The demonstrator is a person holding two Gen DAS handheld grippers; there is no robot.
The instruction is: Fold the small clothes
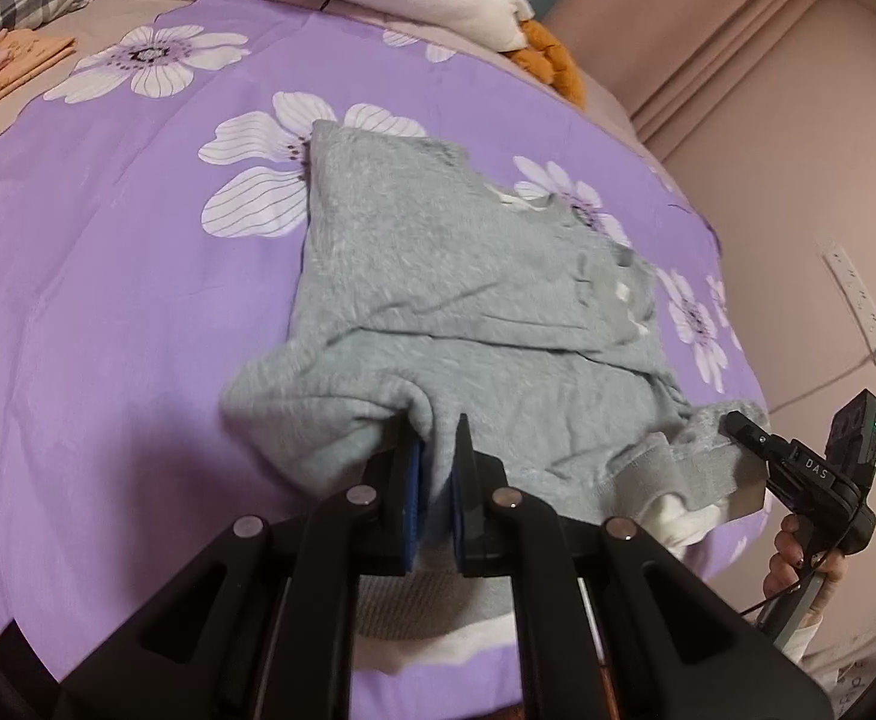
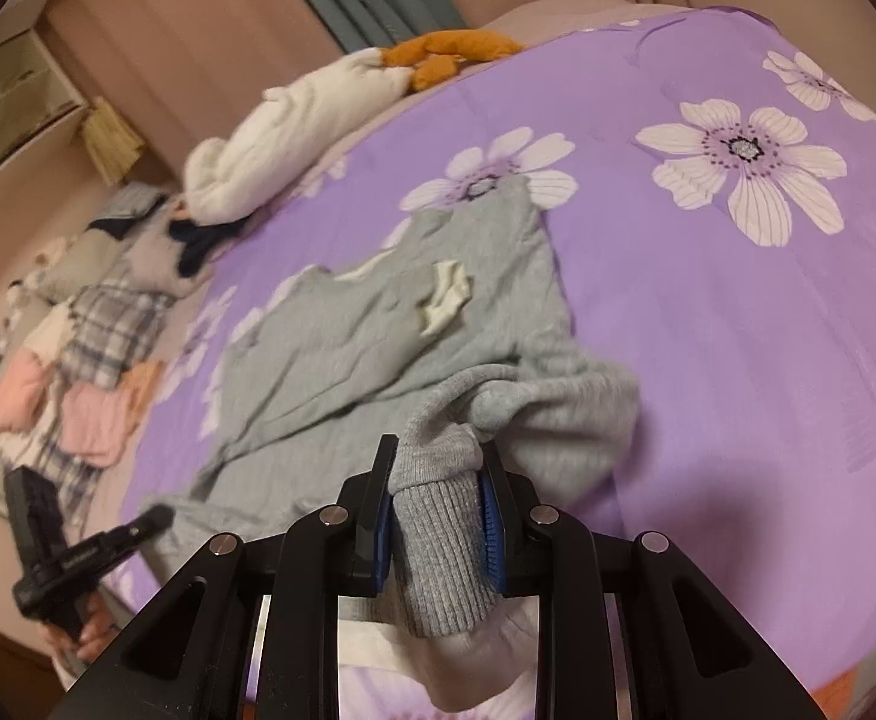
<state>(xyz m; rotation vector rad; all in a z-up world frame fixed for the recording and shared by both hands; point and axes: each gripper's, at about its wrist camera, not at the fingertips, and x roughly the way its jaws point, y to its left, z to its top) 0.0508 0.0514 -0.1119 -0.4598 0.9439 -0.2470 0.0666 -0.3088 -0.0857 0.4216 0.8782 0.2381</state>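
grey sweater (image 1: 468, 306) – both grippers clamped | white plush (image 2: 294, 126) – far edge

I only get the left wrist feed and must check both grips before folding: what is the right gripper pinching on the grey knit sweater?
Observer: The right gripper is shut on the ribbed grey cuff of a sleeve.
Operator: Any marking on the sweater front?
Observer: The grey knit sweater has a cream patch on its chest.
Operator: What lies beyond my left edge?
Observer: Folded pink clothes beside plaid fabric.
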